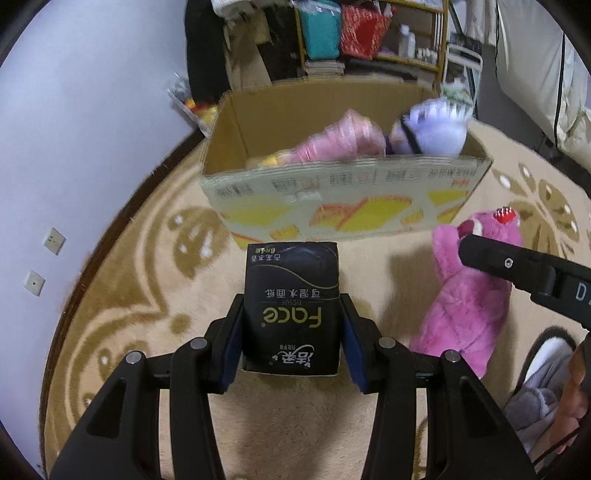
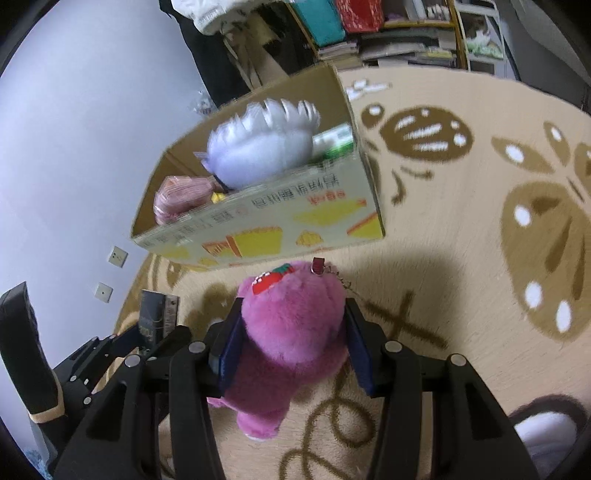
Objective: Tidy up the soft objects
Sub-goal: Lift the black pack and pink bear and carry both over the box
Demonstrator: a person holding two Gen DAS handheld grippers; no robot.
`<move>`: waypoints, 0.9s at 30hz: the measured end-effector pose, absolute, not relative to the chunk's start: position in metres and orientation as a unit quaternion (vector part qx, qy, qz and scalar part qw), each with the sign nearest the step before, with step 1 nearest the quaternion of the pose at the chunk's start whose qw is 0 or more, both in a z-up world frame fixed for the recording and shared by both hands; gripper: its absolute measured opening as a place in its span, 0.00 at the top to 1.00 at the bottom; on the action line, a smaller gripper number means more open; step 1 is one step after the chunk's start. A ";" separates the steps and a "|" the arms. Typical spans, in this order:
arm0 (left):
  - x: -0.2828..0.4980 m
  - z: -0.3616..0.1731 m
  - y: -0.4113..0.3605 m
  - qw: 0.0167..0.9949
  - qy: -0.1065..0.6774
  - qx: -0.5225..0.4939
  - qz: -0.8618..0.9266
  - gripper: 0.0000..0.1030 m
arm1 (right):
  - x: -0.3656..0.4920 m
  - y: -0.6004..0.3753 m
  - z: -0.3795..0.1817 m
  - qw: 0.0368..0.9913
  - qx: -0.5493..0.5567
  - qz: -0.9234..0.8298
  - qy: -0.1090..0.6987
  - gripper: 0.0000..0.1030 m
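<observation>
My left gripper (image 1: 291, 325) is shut on a black tissue pack (image 1: 291, 306) and holds it above the carpet, in front of an open cardboard box (image 1: 343, 199). The box holds a wrapped pink soft item (image 1: 340, 142) and a pale purple plush (image 1: 432, 127). My right gripper (image 2: 293, 328) is shut on a pink plush bear (image 2: 291, 332) with a strawberry on its head, just short of the box (image 2: 266, 225). The bear also shows in the left wrist view (image 1: 469, 295), with the right gripper on it.
A beige patterned carpet (image 2: 461, 240) covers the floor. A shelf with books, a teal bin and a red basket (image 1: 362, 33) stands behind the box. A white wall (image 1: 74, 129) is to the left. The person's knee and slipper (image 1: 546, 369) are at the right.
</observation>
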State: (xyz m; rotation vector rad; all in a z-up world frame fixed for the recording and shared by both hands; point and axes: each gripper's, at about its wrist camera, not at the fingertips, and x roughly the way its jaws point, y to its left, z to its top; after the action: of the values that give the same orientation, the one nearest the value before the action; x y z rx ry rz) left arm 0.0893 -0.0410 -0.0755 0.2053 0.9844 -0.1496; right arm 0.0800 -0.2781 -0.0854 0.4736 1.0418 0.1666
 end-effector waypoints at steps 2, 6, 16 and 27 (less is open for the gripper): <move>0.086 -0.063 -0.040 0.882 0.455 0.102 -0.067 0.56 | 0.080 -0.279 -0.076 0.839 0.233 0.081 0.486 0.48; 0.087 -0.043 -0.039 0.894 0.430 0.103 -0.068 0.56 | 0.079 -0.282 -0.054 0.848 0.237 0.089 0.465 0.48; 0.121 0.003 -0.034 0.922 0.370 0.098 -0.058 0.56 | 0.101 -0.276 -0.008 0.877 0.209 0.098 0.421 0.48; 0.169 0.004 -0.038 0.925 0.362 0.088 -0.075 0.56 | 0.149 -0.260 0.028 0.903 0.157 0.113 0.383 0.48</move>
State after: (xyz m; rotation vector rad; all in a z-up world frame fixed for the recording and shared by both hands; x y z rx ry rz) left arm 0.1694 -0.0376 0.0043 0.1799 0.7431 -0.1530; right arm 0.1486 -0.2599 0.0279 0.3236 0.7919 0.2328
